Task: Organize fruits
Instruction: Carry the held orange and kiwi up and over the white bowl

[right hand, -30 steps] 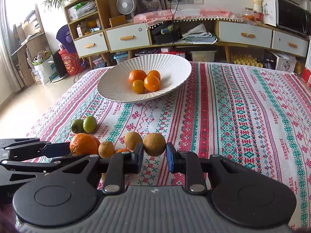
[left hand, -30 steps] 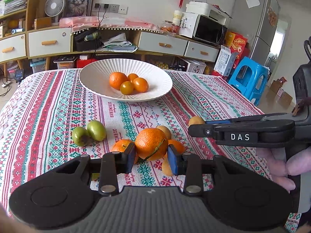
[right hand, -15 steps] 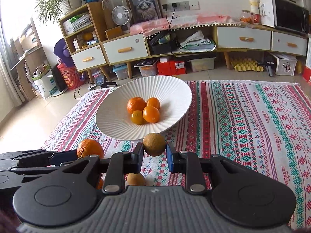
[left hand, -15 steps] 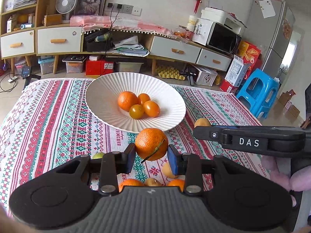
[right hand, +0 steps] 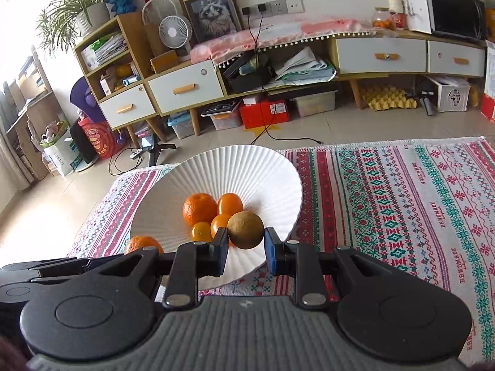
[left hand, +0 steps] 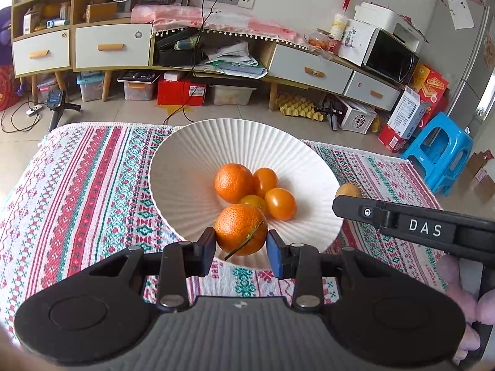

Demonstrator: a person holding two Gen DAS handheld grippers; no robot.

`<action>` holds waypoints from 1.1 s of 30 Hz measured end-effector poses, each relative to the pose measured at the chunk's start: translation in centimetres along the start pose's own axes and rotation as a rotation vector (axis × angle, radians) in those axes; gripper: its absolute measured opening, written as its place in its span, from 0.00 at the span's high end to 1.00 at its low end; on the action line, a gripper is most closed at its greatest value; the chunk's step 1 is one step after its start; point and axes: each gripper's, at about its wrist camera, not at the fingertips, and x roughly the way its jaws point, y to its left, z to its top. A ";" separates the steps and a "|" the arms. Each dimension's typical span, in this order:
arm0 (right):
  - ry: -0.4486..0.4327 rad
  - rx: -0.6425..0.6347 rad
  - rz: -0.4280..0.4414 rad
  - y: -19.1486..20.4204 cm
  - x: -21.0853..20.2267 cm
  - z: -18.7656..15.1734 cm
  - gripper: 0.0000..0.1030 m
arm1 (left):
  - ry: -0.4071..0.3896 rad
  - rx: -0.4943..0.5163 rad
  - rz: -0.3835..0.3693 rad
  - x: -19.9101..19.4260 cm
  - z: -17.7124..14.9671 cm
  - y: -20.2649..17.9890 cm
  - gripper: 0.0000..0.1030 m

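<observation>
My left gripper (left hand: 241, 249) is shut on a large orange with a stem (left hand: 241, 229) and holds it over the near rim of the white ribbed bowl (left hand: 185, 170). My right gripper (right hand: 246, 249) is shut on a brownish round fruit (right hand: 245, 230), held over the same bowl (right hand: 263, 173). Several oranges (left hand: 234, 183) lie in the bowl's middle; they also show in the right wrist view (right hand: 199, 209). The right gripper shows in the left wrist view (left hand: 411, 225) at the right, with its fruit (left hand: 348, 190). The left gripper's orange (right hand: 143, 245) shows at the left.
The bowl stands on a table with a red, green and white patterned cloth (left hand: 77, 191), near its far edge. Beyond are the floor, a long low cabinet (left hand: 185, 49) and a blue stool (left hand: 439, 151). The other fruits on the table are out of view.
Both grippers have lifted their fruits off the table and moved forward to the bowl. The fruits left on the cloth have dropped out of view.
</observation>
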 end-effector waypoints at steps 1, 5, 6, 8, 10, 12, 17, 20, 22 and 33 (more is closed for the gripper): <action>0.007 0.002 0.006 -0.1 0.3 0.1 0.78 | 0.003 0.014 0.006 0.4 0.2 0.0 0.64; 0.047 -0.004 0.030 -0.4 1.3 0.9 0.78 | 0.021 0.051 0.029 1.8 0.9 0.3 0.64; 0.052 -0.003 0.031 -0.5 1.6 1.1 0.78 | 0.029 0.055 0.033 2.1 0.9 0.5 0.64; 0.055 -0.003 0.041 -0.6 1.9 1.4 0.78 | 0.032 0.072 0.031 2.6 1.0 0.5 0.64; 0.063 -0.012 0.052 -0.6 2.2 1.7 0.78 | 0.032 0.098 0.033 2.9 1.1 0.3 0.64; 0.072 -0.026 0.055 -0.5 2.6 1.8 0.78 | 0.030 0.123 0.032 3.1 0.9 0.1 0.64; 0.095 -0.030 0.061 -0.6 3.7 1.8 0.78 | 0.023 0.168 0.029 3.5 1.0 -0.3 0.64; 0.093 -0.030 0.067 -0.5 4.1 2.0 0.78 | 0.019 0.196 0.037 3.9 1.2 -0.4 0.64; 0.094 -0.015 0.079 -0.7 4.2 2.2 0.78 | 0.018 0.204 0.037 4.1 1.3 -0.3 0.64; 0.101 0.035 0.094 -1.4 4.5 2.4 0.76 | -0.002 0.219 0.020 4.5 1.5 -0.2 0.62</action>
